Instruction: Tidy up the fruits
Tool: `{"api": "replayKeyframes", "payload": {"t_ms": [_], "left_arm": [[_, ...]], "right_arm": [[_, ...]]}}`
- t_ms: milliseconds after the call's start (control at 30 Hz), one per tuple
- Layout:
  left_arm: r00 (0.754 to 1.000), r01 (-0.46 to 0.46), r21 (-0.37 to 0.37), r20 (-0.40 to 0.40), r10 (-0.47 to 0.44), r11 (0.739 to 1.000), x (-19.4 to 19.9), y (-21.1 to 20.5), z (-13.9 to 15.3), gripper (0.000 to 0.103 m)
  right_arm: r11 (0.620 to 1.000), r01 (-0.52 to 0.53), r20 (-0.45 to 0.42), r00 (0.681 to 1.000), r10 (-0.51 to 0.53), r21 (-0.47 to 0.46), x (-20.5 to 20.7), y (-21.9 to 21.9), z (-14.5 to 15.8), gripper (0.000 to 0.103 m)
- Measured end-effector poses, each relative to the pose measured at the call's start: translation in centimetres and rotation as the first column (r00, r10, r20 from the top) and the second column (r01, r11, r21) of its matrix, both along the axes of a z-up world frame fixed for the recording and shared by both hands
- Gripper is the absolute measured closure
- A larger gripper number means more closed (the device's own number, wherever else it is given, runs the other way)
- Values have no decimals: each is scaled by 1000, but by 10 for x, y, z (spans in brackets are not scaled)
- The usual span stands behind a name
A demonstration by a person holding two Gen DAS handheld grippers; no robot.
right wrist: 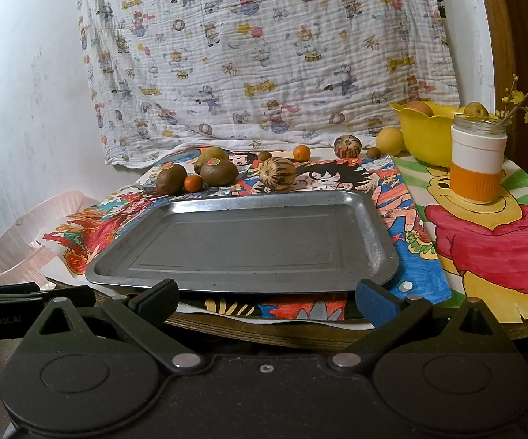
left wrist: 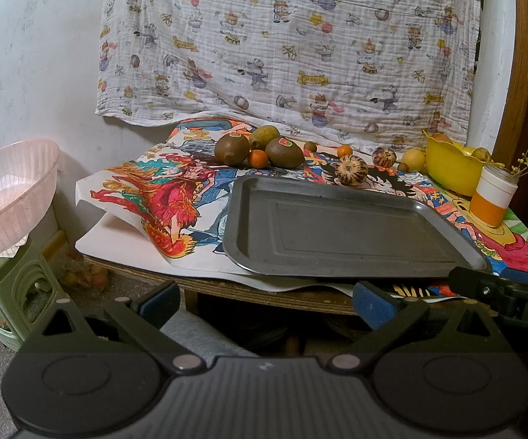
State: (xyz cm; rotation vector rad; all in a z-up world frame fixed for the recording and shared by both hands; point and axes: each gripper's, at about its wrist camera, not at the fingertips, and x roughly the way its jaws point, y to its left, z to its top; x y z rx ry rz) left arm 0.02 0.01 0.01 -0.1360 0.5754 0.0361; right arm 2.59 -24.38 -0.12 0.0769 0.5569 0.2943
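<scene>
- Fruits lie loose along the far side of the table (right wrist: 392, 333), behind the metal tray (right wrist: 242, 241): on the left a cluster of two stickered kiwis (right wrist: 171, 178) (right wrist: 219, 172), a green pear (right wrist: 211, 154) behind them and a small orange fruit (right wrist: 193, 183) between them.
- Further right stand a striped round fruit (right wrist: 277, 172) just beyond the tray's far rim, a small brown fruit (right wrist: 264, 156), a second small orange fruit (right wrist: 301, 153), another striped fruit (right wrist: 347, 146), a brown nut-like fruit (right wrist: 373, 152) and a yellow fruit (right wrist: 390, 141).
- The pink plastic basket (left wrist: 11, 190) sits left of the table on a green stool (left wrist: 11, 292); nothing shows inside it.
- The tray holds nothing.
- The yellow bowl (right wrist: 425, 135) at the far right holds a few fruits; only their tops clear the rim, so their kinds are unclear.
- The orange-and-white jar (right wrist: 478, 161) holds a twig with yellow blossoms (right wrist: 527, 102).
- Something orange lies on the floor under the table's left edge, too dim to identify.
- The left gripper (left wrist: 266, 301) and right gripper (right wrist: 266, 296) both hover at the table's near edge, fingers spread wide and holding nothing; all fruit lies well beyond them, past the tray.
</scene>
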Motion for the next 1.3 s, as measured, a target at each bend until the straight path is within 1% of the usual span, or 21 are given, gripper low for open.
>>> {"api": "replayKeyframes", "payload": {"t_ms": [267,367,600,733,800,933,1100,1167,1300], "left_arm": [[1000,-2,-1,-2,2,1000,0,0,0,1],[1000,-2,-2,-3,2,1000,0,3,-7,1],[1000,-1,-4,-6,1,1000,0,3,-8,1],[1000,-3,-19,-16,3,1000,4,4,-9,1],[1000,-20,-25,-5,19,1000,5,7,-8,1],[999,-42,-7,24,42,999,8,11,-3,1],[999,-31,9,44,31,999,18,19,7,1],[998,-24,15,51,23,1000,24,23,11,1],[999,5,30,37,-6,1000,40,35,17,1]], "right_arm": [[1000,0,0,1000,0,0,0,0,0,0],[1000,-1,-1,1000,1,0,0,0,0,0],[1000,0,-1,1000,0,0,1,0,0,0],[1000,2,5,1000,-2,2,3,0,1,0],[1000,6,12,1000,-6,1,3,0,1,0],[1000,13,19,1000,-13,3,8,0,3,0],[1000,2,43,999,-1,-18,15,1,6,0],[999,-14,63,998,17,-40,20,4,10,0],[993,-67,101,992,77,-95,33,11,20,0]]}}
